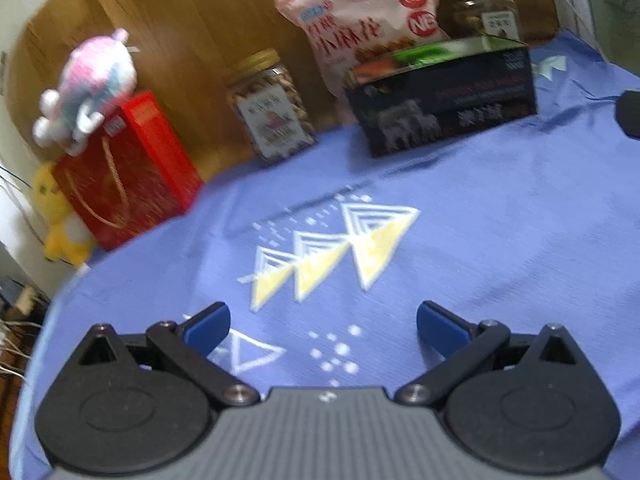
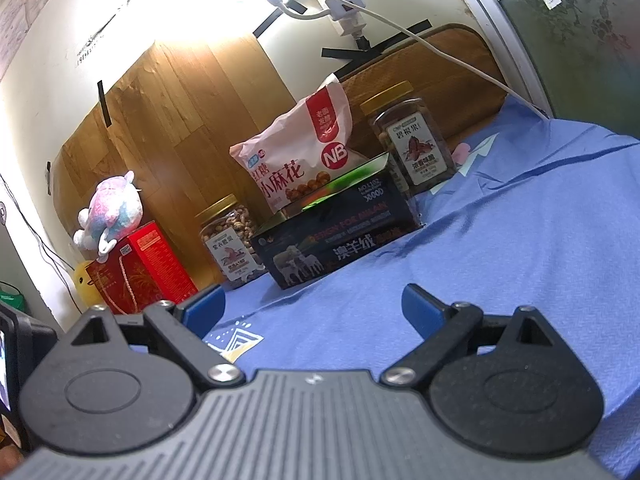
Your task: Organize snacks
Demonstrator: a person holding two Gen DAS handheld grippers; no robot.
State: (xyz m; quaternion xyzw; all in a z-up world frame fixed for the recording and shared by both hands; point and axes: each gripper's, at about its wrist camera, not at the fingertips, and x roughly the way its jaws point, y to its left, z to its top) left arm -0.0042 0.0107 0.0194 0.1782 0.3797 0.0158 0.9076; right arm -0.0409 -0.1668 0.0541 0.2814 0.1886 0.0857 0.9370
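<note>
Both grippers are over the blue cloth (image 1: 500, 240) with jaws wide apart and nothing between them: the left gripper (image 1: 323, 322) and the right gripper (image 2: 312, 306). The snacks stand in the upper part of the frame, along the wooden board: a red box (image 2: 148, 268), a nut jar (image 2: 230, 236), a dark box (image 2: 340, 228) with a pink snack bag (image 2: 296, 148) behind it, and a second jar (image 2: 416, 140).

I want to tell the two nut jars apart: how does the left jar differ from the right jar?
The left jar holds pale nuts; the right jar holds darker ones. The left jar stands between the red box and the dark box; the right jar stands partly behind the dark box. Both are upright, clear, with gold lids and white labels.
</note>
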